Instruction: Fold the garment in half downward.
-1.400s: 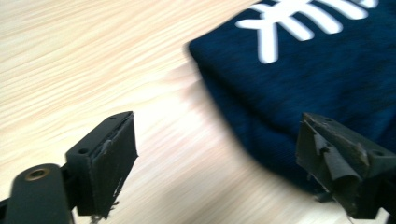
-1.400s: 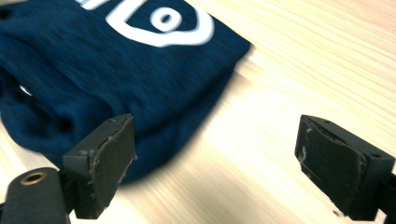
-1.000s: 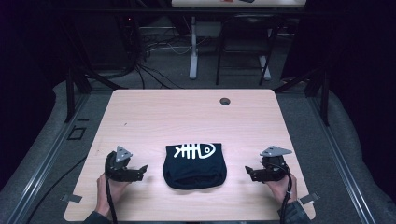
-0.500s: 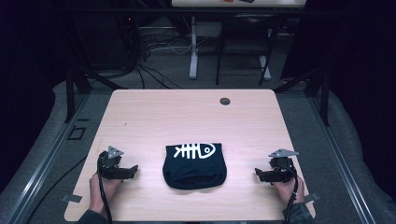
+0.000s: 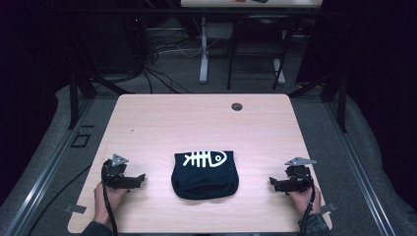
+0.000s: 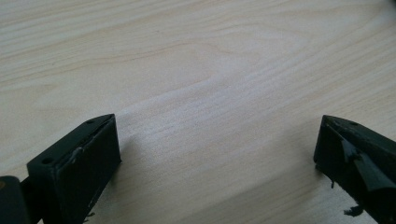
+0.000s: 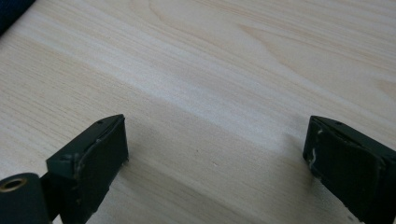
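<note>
I have both hands low at the near edge of the desk (image 5: 162, 118), one on each side of the folded black cloth (image 5: 205, 174) with the white fish-skeleton print. The cloth lies flat near the middle of the desk's near half, the print along its far edge, and it is apart from both tools.

My left hand (image 5: 109, 196) comes in from the bottom left, fingers wrapped around the handle, with the left tongs (image 5: 140, 179) pointing level across the desk toward the cloth. They sit close to the wood and stop short of the cloth's left edge. In the left gripper view the left tongs (image 6: 217, 154) stand wide, with bare wood grain between the two black jaws; they have just been opening further and nothing is between them.

My right hand (image 5: 305, 195) mirrors it from the bottom right, the right tongs (image 5: 273, 183) aimed level toward the cloth's right side and well short of it. A cable trails back from each tool past the wrist. In the right gripper view the right tongs (image 7: 215, 151) are also spread wide over bare wood, having just been opening, with nothing in the gap. A dark corner of the cloth (image 7: 11, 11) shows at the top left of that view.

A small round hole (image 5: 237, 106) sits near the desk's far edge.
</note>
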A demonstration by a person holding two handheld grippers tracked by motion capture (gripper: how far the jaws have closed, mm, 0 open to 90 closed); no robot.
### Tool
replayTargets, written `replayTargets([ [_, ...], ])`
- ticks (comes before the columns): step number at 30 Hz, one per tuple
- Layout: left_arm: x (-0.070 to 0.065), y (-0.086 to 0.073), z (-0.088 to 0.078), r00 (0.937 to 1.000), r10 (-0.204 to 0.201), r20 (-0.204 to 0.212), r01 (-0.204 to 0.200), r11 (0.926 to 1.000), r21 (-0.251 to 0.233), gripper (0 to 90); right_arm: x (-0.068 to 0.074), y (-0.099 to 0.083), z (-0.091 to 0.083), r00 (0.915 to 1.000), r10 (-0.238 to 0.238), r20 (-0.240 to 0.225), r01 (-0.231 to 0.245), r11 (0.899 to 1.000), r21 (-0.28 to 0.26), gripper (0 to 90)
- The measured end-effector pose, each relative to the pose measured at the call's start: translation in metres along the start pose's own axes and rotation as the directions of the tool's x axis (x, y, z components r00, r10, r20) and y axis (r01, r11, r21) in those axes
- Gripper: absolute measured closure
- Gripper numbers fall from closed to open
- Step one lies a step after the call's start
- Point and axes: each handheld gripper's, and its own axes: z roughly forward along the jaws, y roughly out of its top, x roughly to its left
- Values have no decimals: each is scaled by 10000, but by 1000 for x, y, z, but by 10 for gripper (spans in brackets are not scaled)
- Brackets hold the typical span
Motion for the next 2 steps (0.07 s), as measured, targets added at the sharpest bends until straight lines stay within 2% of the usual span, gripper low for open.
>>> replayTargets([
  [2,0,0,0,10000,4,24,-4,10000,-49,2,0,-1,0,10000,-24,-9,24,10000,-69,53],
])
